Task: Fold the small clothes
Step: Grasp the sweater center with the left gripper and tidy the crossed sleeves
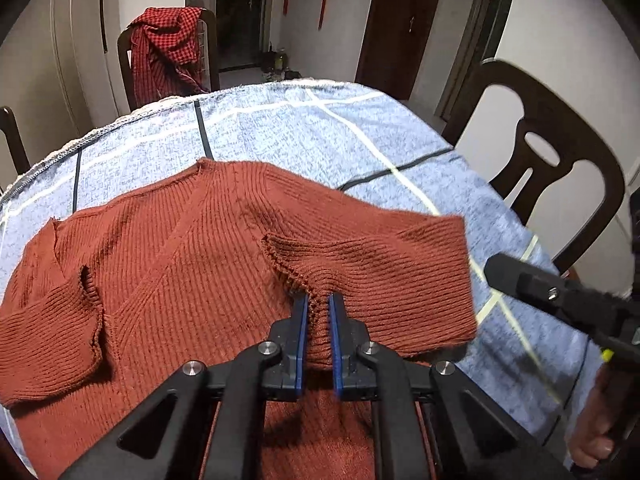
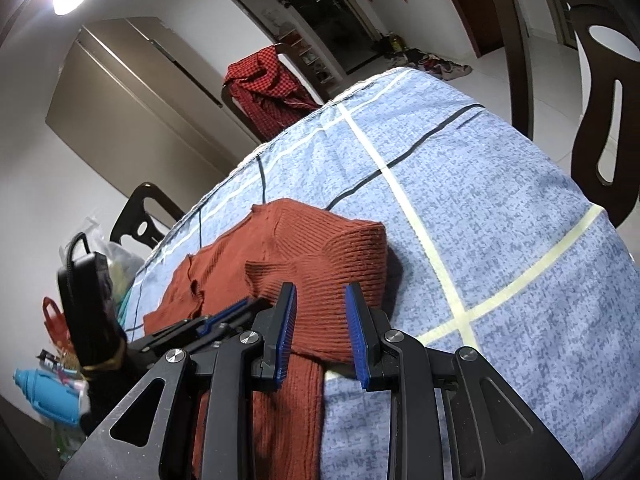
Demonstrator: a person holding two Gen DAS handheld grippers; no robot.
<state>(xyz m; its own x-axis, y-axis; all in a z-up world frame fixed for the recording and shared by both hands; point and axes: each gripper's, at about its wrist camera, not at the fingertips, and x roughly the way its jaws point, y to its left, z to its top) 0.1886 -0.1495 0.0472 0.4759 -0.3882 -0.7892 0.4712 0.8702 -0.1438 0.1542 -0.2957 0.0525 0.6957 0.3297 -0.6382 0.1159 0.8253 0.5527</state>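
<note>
A: Where's the sweater point(image 1: 192, 264)?

B: Flat on the tabletop point(image 1: 320, 128), on the blue check cloth, filling the lower left and centre of the left wrist view. Neckline points to the upper part of the frame, hem end runs off the bottom edge.

A: Grippers?

B: Left gripper point(image 1: 318, 312) is clamped on a pinch of knit at the sleeve point(image 1: 376, 264), which is doubled back across the body; cuff edge sits just above the pads. Right gripper point(image 2: 322, 320) has jaws apart w/ knit showing between them in the right wrist view. Can't tell if the pads touch it, prob not gripping.

A: What does the next move turn on?

B: Sleeve's long axis runs left-right across frame, fold edge at the right. Left gripper's already on it, so it's the nearer one; I'd guess it carries the sleeve toward the body centre.

A: Anything unclear?

B: Hem is cut off under both grippers. Other sleeve at lower left is folded too, its cuff partly curled. Right side of the left wrist view is motion-blurred.
</note>
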